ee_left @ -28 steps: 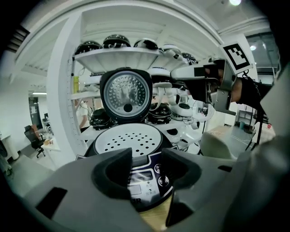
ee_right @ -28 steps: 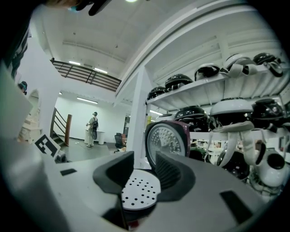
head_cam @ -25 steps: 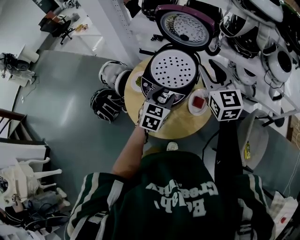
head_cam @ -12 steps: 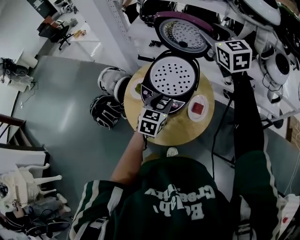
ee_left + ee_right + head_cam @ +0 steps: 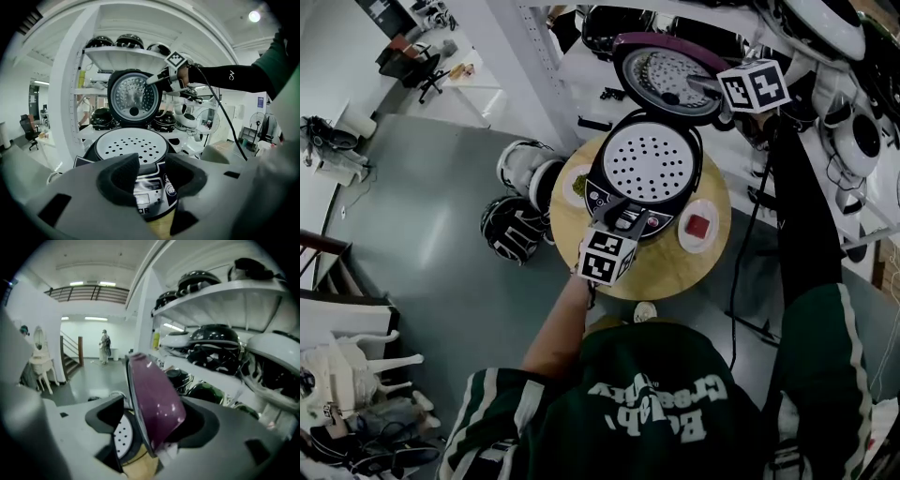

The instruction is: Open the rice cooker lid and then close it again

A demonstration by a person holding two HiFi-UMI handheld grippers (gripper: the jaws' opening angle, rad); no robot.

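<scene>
The black rice cooker (image 5: 642,164) stands on a round wooden table (image 5: 670,267). Its purple lid (image 5: 667,67) is swung up and back, and a perforated inner plate (image 5: 131,145) shows. My left gripper (image 5: 619,208) stays at the cooker's front. Its jaws have just been closing a little but are still open, with the control panel (image 5: 149,193) seen between the pads. My right gripper (image 5: 692,84) reaches to the lid's right rim. Its jaws have just been opening, and the lid's edge (image 5: 154,399) stands between them, clear of the left pad.
A small white plate with something red (image 5: 698,225) lies right of the cooker, and a green dish (image 5: 576,184) lies left of it. Two round black-and-white appliances (image 5: 520,202) sit on the floor beside the table. Shelves of similar appliances (image 5: 834,103) stand close behind.
My right gripper has travelled from the table's right edge up and back to the raised lid's rim. The left gripper and the cooker have stayed put.
</scene>
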